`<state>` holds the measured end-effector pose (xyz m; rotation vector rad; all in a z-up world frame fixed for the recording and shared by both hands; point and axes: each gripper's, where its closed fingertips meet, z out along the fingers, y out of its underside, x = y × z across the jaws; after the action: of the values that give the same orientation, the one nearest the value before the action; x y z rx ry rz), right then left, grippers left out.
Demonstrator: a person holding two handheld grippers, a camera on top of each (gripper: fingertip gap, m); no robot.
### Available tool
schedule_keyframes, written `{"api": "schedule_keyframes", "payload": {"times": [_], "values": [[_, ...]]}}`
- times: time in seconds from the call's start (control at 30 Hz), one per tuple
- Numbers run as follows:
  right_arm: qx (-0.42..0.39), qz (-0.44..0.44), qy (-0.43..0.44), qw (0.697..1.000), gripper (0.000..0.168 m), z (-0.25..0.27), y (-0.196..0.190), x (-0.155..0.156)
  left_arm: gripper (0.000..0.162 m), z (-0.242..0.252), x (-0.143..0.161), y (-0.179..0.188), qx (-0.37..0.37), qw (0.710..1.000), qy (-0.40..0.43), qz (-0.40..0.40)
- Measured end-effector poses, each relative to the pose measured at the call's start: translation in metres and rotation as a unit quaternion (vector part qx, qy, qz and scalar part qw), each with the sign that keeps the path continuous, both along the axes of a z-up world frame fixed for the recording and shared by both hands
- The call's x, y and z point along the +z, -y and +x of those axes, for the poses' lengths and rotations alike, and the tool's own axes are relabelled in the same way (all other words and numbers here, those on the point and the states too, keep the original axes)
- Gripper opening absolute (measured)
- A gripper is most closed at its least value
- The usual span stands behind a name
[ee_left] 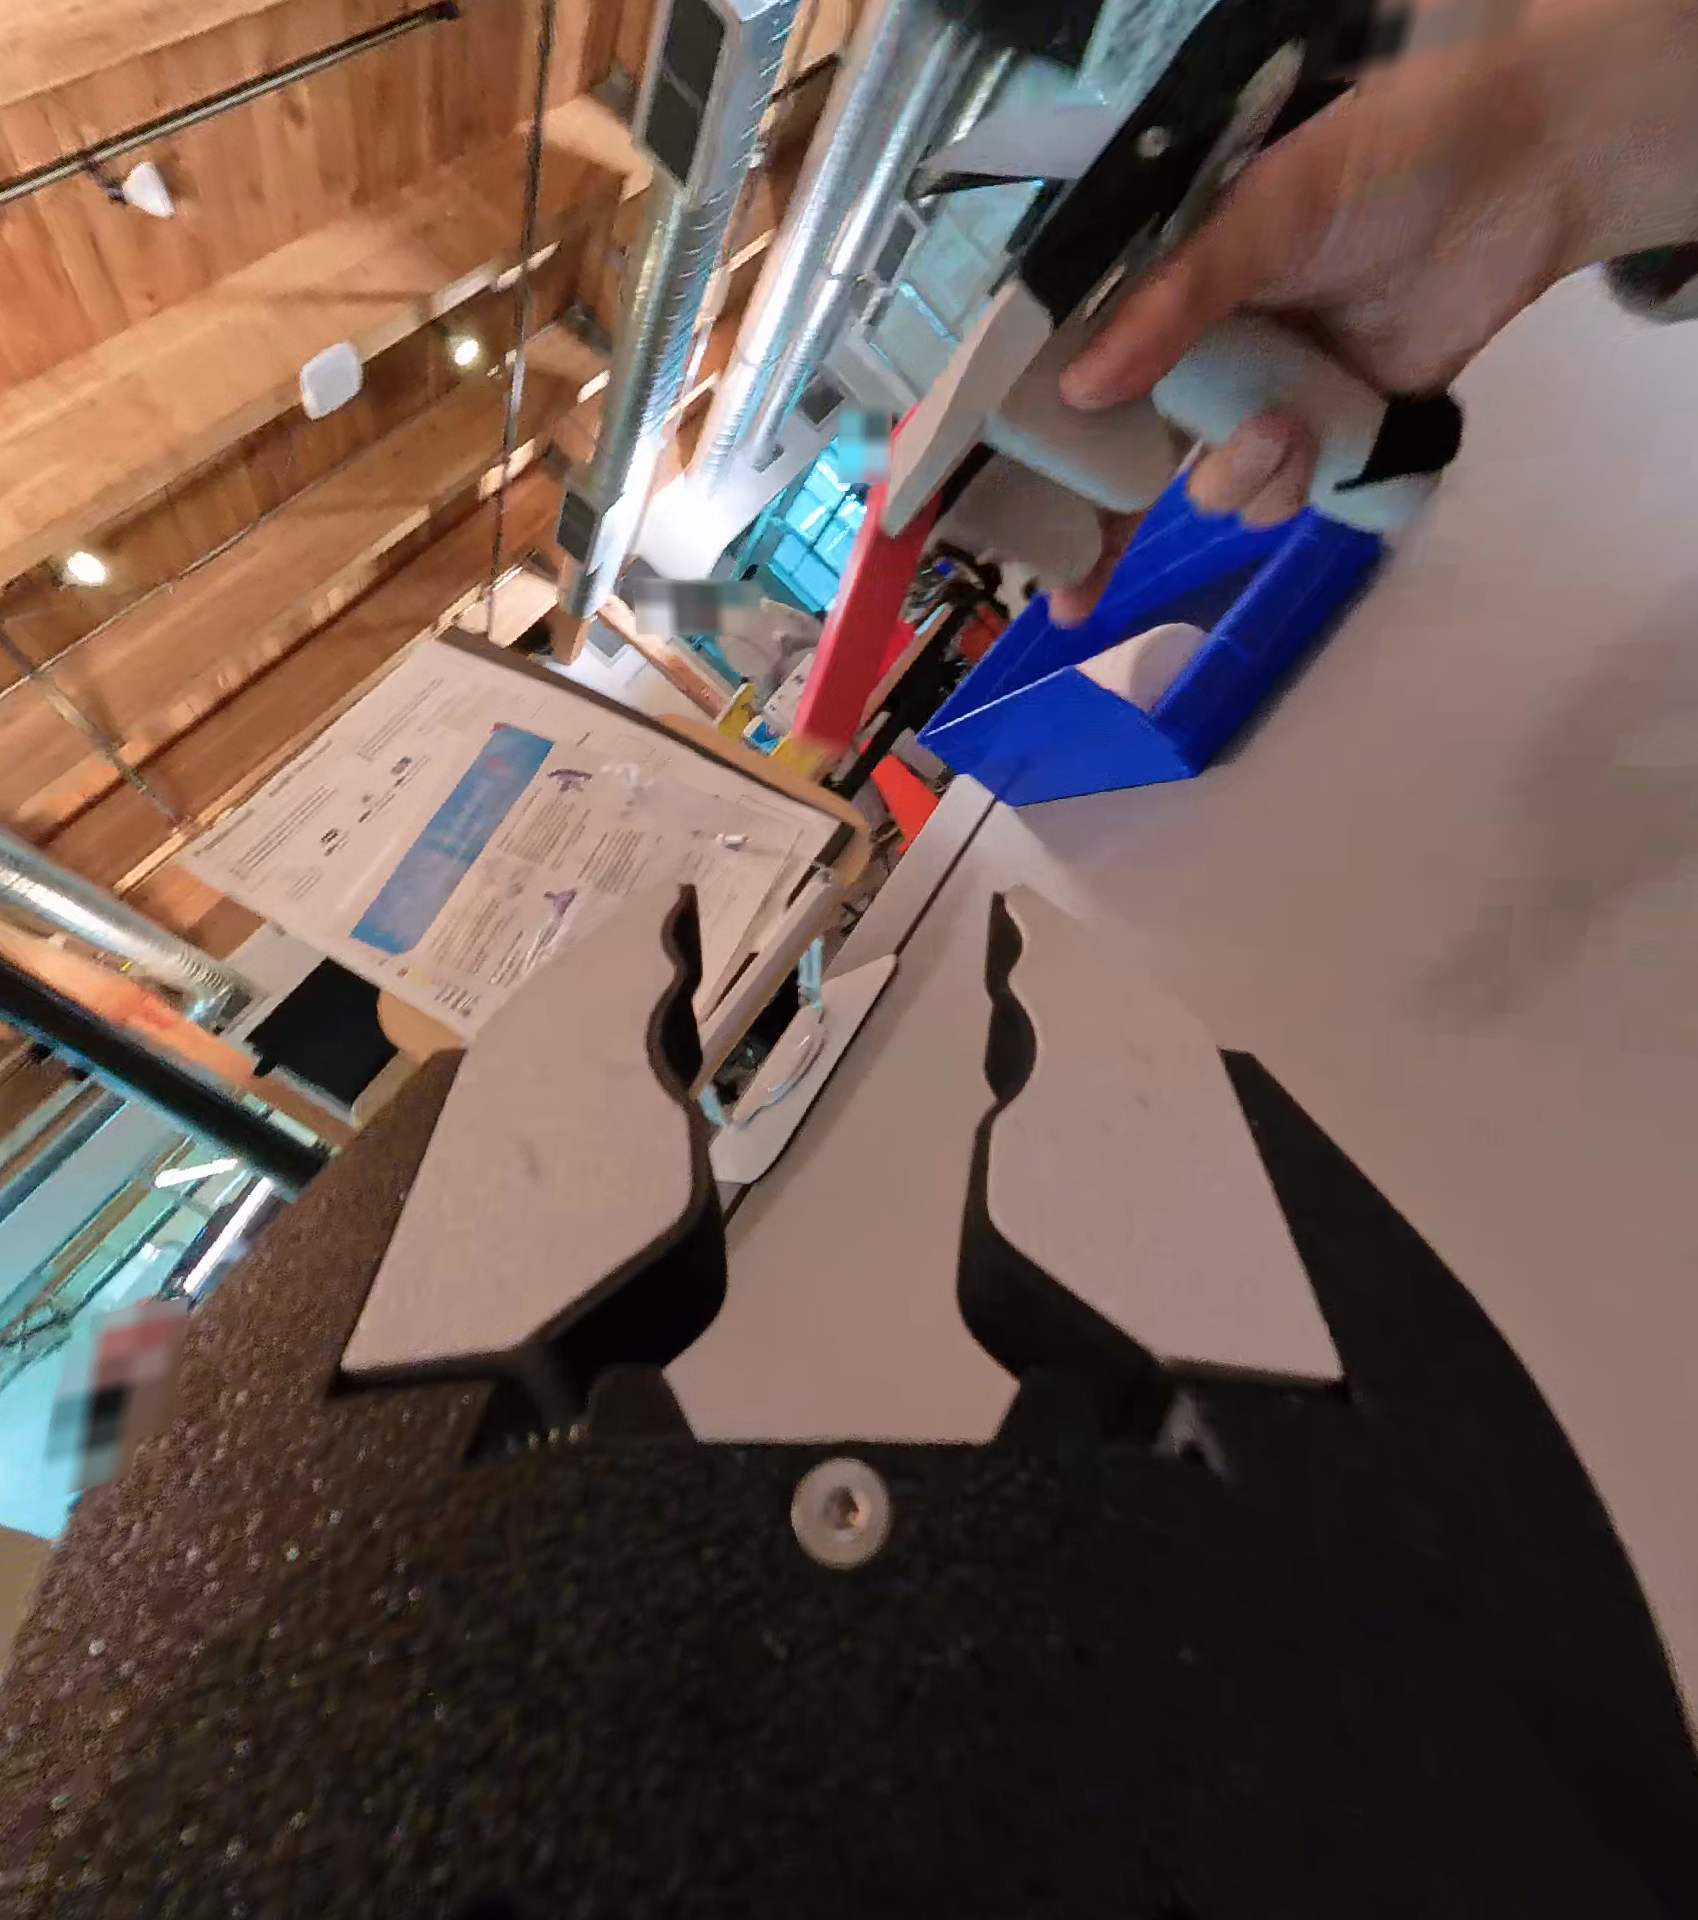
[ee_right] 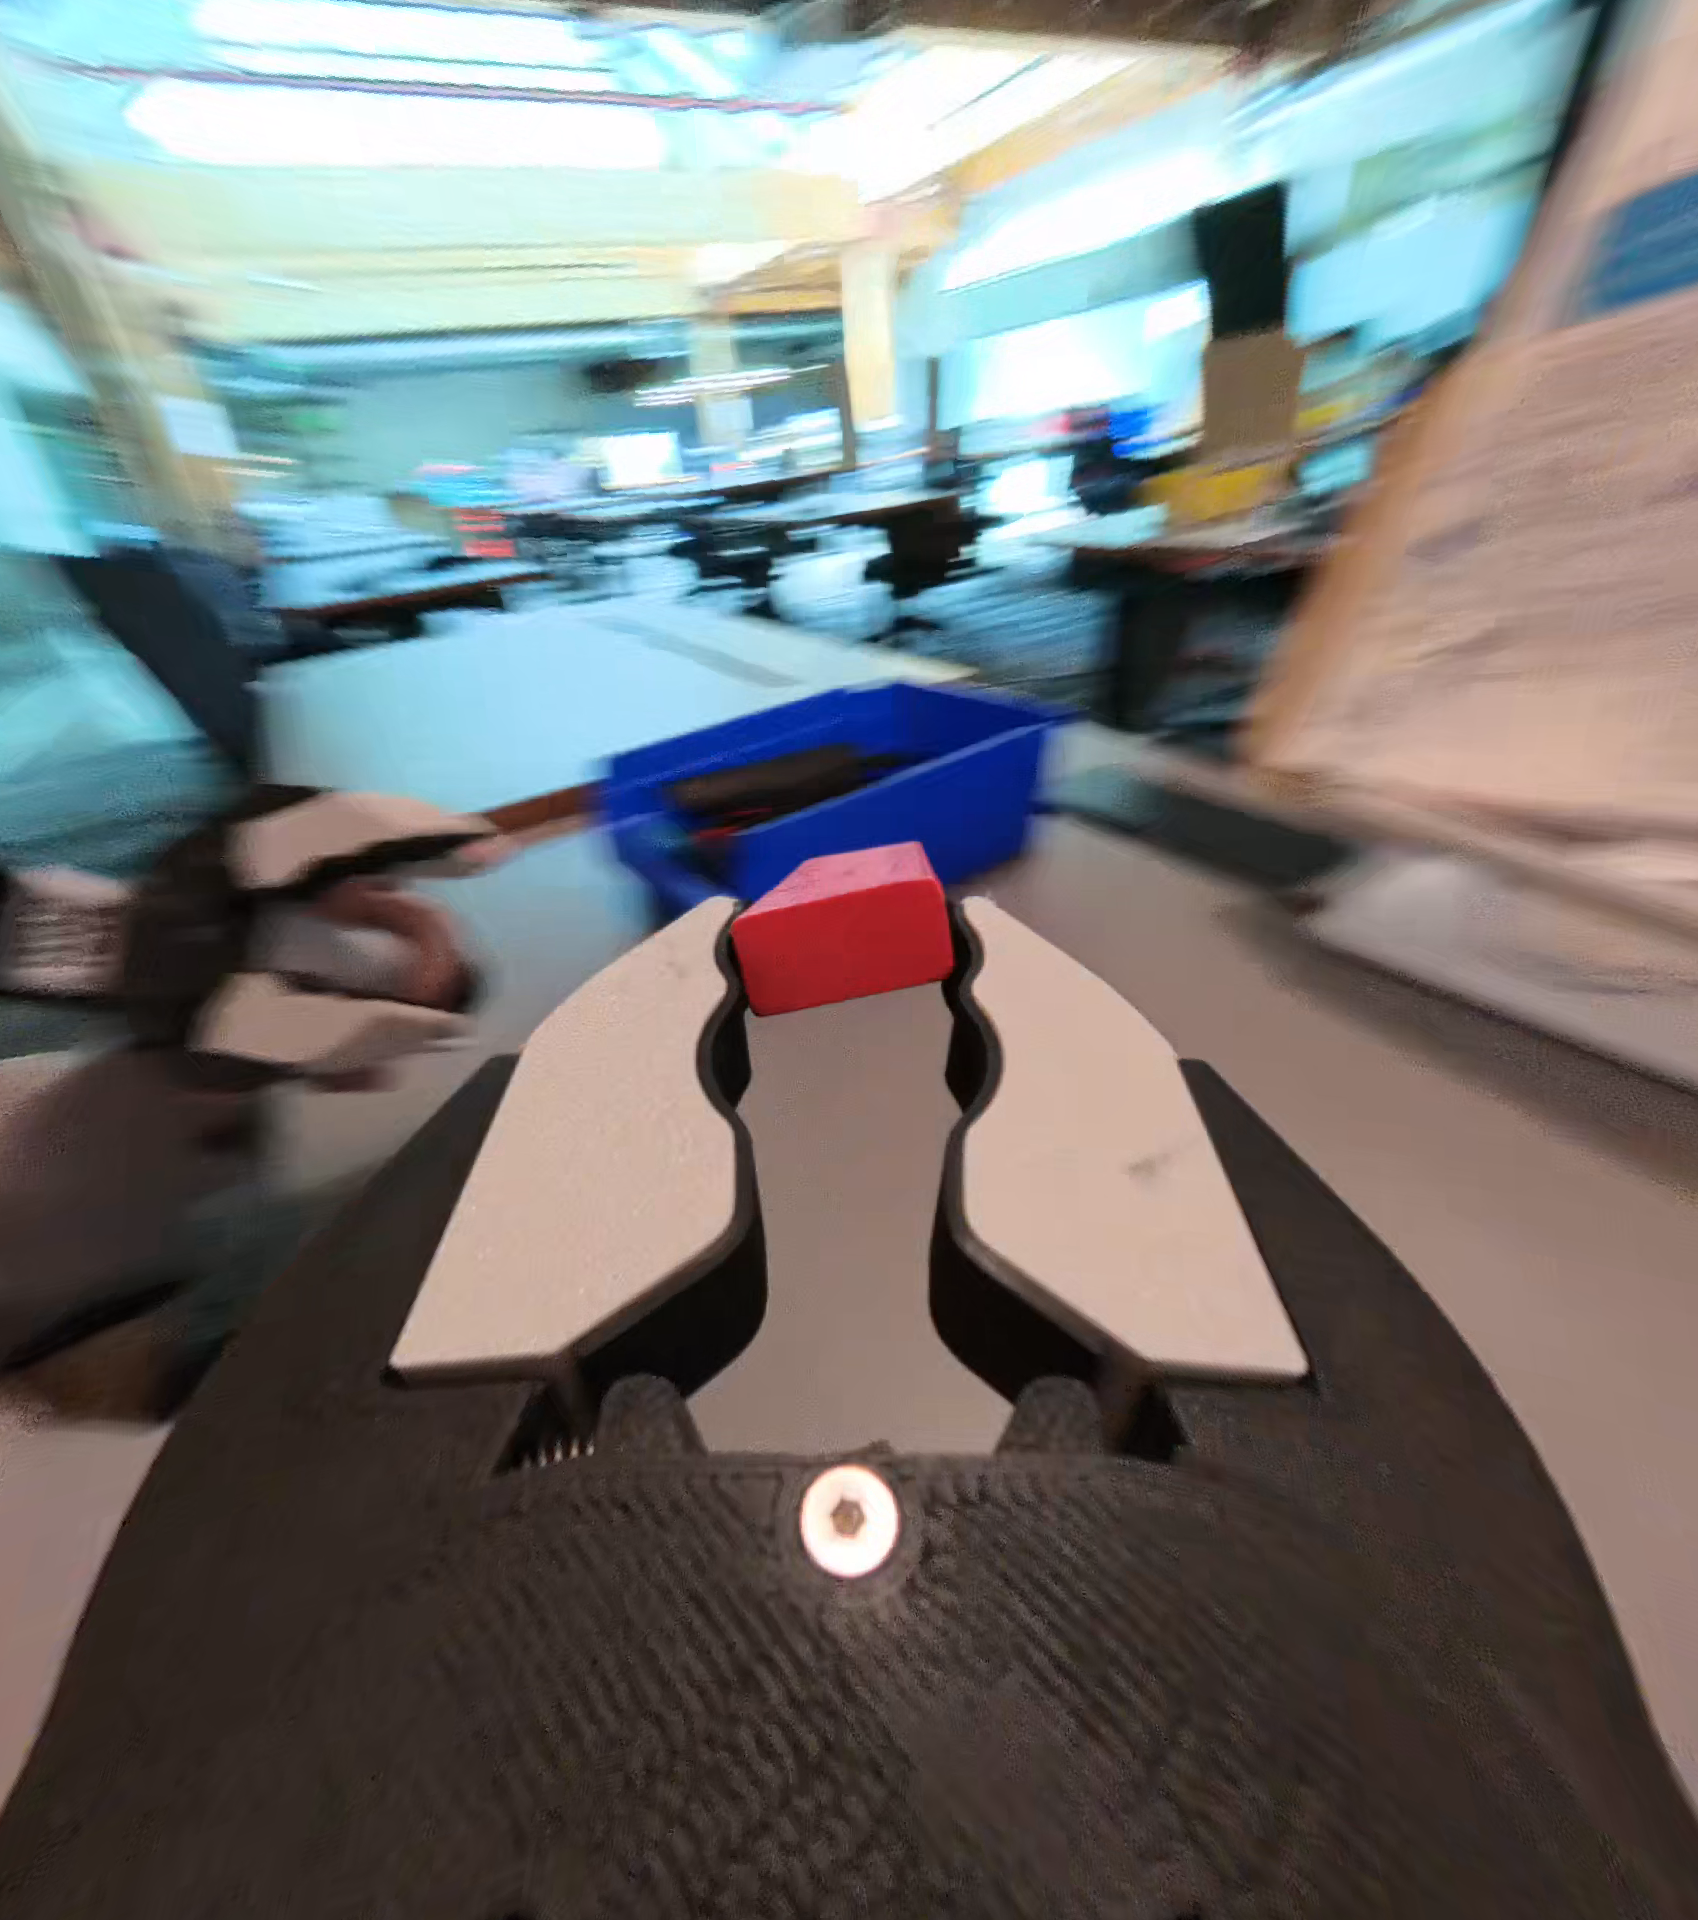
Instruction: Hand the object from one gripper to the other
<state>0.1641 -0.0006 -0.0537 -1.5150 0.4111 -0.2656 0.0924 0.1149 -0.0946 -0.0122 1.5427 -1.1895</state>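
Observation:
My right gripper [ee_right: 843, 935] is shut on a red block [ee_right: 840, 925], pinched end-on between its fingertips above the grey table. In the left wrist view the same red block [ee_left: 860, 623] hangs as a long bar from the right gripper [ee_left: 928, 457], which a hand holds at the upper right. My left gripper [ee_left: 840, 914] is open and empty, tilted, with the block well ahead of it. In the right wrist view the left gripper [ee_right: 429, 935] shows blurred at the left, open, apart from the block.
A blue bin [ee_right: 824, 779] stands on the table behind the block; it also shows in the left wrist view [ee_left: 1136, 675], with something white in it. A board with paper sheets [ee_left: 512, 831] leans at the table's edge. The grey table [ee_left: 1447, 935] spreads to the right. About 15 cm separates my left fingertips from my right.

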Motion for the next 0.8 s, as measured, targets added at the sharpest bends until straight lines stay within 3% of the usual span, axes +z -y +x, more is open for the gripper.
{"api": "schedule_keyframes", "payload": {"times": [0.03,0.1,0.17,0.27,0.33,0.57,0.7,0.8], "values": [[-0.079,-0.018,0.033,0.996,0.035,0.02,0.028,0.005,0.049,0.004,0.002,-0.006,0.013,1.0,0.001,-0.012],[-0.233,-0.081,0.077,0.966,0.035,0.057,0.091,0.005,0.047,0.01,0.003,-0.015,0.03,0.999,-0.007,-0.031],[-0.364,-0.136,0.088,0.917,0.035,0.087,0.157,-0.007,0.045,0.016,-0.003,-0.021,0.039,0.998,-0.034,-0.043],[-0.468,-0.17,0.049,0.866,0.036,0.118,0.229,-0.044,0.044,0.025,-0.011,-0.028,0.051,0.994,-0.071,-0.061],[-0.488,-0.2,0.013,0.849,0.036,0.13,0.253,-0.075,0.044,0.027,-0.015,-0.028,0.046,0.993,-0.086,-0.071],[-0.488,-0.257,0.004,0.834,0.035,0.144,0.258,-0.115,0.043,0.036,-0.024,-0.036,0.064,0.987,-0.12,-0.082],[-0.478,-0.226,0.014,0.849,0.068,0.142,0.246,-0.103,0.043,0.041,-0.014,-0.059,0.085,0.974,-0.147,-0.152],[-0.459,-0.182,0.036,0.869,0.084,0.135,0.235,-0.079,0.043,0.048,-0.001,-0.114,0.172,0.944,-0.172,-0.222]]}}
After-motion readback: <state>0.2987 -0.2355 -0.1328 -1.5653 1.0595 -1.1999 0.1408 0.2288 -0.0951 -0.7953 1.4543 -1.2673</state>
